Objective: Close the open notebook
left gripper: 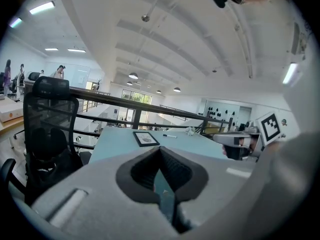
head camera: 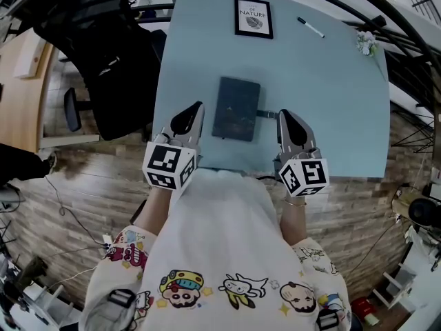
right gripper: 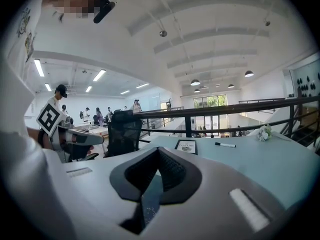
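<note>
The notebook [head camera: 236, 109] lies closed and flat in the middle of the pale blue table [head camera: 331, 102]. It is a slim rectangle with a dark, matte, faintly mottled cover. Its long axis runs away from the person, the far end leaning slightly to the right. A small dark tab sticks out from its right edge; what that is I cannot make out. The left gripper [head camera: 198, 106] sits just beside the notebook's left edge and the right gripper [head camera: 282, 114] a little off its right side. Both are clenched on nothing, their ribbed black pads meeting at the tips with only air between them. Their bodies are smooth grey plastic, each with a marker cube at the back. Farther up the table stands a black-framed print [head camera: 253, 17], with a pen [head camera: 311, 27] to its right and a small white flower [head camera: 366, 43] at the corner. A black mesh chair [head camera: 103, 54] stands off the table's left side. The person's white top covers the table's near edge, and from the gripper views the notebook itself is masked by the jaws.
</note>
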Motion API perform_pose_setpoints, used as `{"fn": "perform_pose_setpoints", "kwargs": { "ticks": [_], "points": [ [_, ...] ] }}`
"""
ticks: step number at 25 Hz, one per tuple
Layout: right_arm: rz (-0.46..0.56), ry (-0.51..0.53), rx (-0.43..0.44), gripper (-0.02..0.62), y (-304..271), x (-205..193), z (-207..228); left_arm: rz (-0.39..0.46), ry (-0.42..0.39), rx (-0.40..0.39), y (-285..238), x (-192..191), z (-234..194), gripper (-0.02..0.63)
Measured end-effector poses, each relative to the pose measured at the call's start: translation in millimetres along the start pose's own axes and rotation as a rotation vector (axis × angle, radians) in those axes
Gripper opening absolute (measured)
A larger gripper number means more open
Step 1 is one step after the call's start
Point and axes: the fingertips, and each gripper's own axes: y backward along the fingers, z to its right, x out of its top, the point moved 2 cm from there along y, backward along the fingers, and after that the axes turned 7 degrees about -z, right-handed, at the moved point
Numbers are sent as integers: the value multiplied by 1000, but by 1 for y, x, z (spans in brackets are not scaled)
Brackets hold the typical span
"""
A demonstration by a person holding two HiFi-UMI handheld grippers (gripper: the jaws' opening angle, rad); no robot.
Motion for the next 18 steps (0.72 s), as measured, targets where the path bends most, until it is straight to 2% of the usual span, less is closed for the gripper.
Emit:
{"fn": "perform_pose_setpoints", "kwargs": {
  "ticks": [18],
  "points": [
    [-48, -30, -17, 8, 0, -15, 5, -46, 1, -19, -9, -7, 7, -3]
  ]
}}
